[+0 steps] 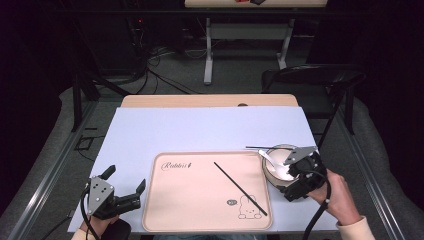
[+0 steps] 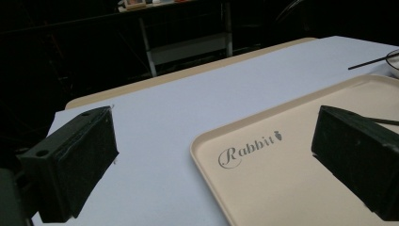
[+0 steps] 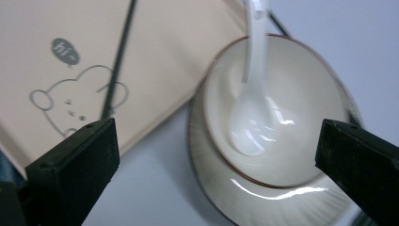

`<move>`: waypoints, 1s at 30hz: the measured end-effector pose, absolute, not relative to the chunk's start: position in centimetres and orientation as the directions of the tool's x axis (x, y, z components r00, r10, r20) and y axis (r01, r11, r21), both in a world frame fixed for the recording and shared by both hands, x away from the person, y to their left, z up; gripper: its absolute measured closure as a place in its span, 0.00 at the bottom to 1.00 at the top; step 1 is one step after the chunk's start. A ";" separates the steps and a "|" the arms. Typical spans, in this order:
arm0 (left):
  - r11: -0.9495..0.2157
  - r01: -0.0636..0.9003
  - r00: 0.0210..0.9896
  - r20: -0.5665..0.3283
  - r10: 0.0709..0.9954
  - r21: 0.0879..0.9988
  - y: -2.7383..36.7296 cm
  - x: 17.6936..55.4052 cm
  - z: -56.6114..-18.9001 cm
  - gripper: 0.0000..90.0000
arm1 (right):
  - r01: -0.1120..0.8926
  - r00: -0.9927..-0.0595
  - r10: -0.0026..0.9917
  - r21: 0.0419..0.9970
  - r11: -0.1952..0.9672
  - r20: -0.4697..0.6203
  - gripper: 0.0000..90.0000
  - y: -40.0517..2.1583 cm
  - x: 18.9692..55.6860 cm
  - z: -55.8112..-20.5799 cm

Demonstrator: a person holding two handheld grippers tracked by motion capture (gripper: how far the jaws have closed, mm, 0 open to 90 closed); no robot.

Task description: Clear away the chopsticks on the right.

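The right gripper (image 1: 299, 170) hangs over the bowl (image 3: 277, 136) at the right edge of the table (image 1: 210, 101), just off the right side of the tray (image 1: 200, 200). Its jaws stand wide apart with nothing between them; the pads touch neither bowl nor spoon. The white spoon (image 3: 251, 108) lies free inside the bowl, its scoop on the bottom and its handle leaning out over the far rim. Judged from this, the spoon has been set down for a place setting and the gripper is clear of it.

One black chopstick (image 1: 240, 188) lies slantwise on the tray, running from its middle toward the near right corner, its lower end beside the printed rabbit. A second thin dark stick (image 1: 260, 147) lies on the white sheet (image 1: 200, 130) just beyond the bowl; it is probably the mate, though it is too thin to tell for certain.

The left gripper (image 1: 126, 196) is held at the near left corner of the table, beside the tray's left edge, jaws spread and empty, apparently idle.

Writing: the tray carries "Rabbit" (image 2: 247, 149) in script at its far left corner, followed by a small carrot mark. Near the rabbit drawing a dark speech bubble reads "hi" (image 3: 65, 51). No other lettering is legible.
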State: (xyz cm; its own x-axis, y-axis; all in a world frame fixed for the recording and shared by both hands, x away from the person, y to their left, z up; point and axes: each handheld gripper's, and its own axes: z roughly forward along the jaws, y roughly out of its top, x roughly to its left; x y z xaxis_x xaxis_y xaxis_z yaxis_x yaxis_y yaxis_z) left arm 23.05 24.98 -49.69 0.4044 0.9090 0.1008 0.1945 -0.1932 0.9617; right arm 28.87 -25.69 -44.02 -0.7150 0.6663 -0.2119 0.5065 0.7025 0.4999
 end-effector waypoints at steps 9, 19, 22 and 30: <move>-0.194 0.197 0.405 0.100 0.909 0.961 25.0 23.1 -49.7 0.00 | 0.479 -0.726 0.630 0.454 0.751 -0.277 0.00 -28.6 31.8 -41.9; -0.195 0.199 0.403 0.102 0.910 0.960 24.9 23.1 -49.7 0.00 | 0.431 -0.799 0.549 0.403 0.807 -0.244 0.00 -31.4 37.9 -40.5; -0.195 0.201 0.403 0.100 0.910 0.960 24.9 23.1 -49.7 0.00 | 0.432 -0.806 0.542 0.387 0.814 -0.239 0.00 -31.8 39.5 -40.1; -0.193 0.200 0.402 0.099 0.910 0.960 25.0 23.1 -49.7 0.00 | 0.414 -0.857 0.473 0.275 0.868 -0.203 0.00 -31.6 43.8 -42.2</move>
State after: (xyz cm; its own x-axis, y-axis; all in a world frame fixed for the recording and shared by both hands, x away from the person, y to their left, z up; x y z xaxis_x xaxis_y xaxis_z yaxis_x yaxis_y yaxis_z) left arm 23.09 25.02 -49.68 0.4018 0.9103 0.0994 0.2003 -0.1933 0.9605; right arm 43.78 -31.56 -42.16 -0.8573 0.4730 -0.2032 0.4137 0.8679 0.2750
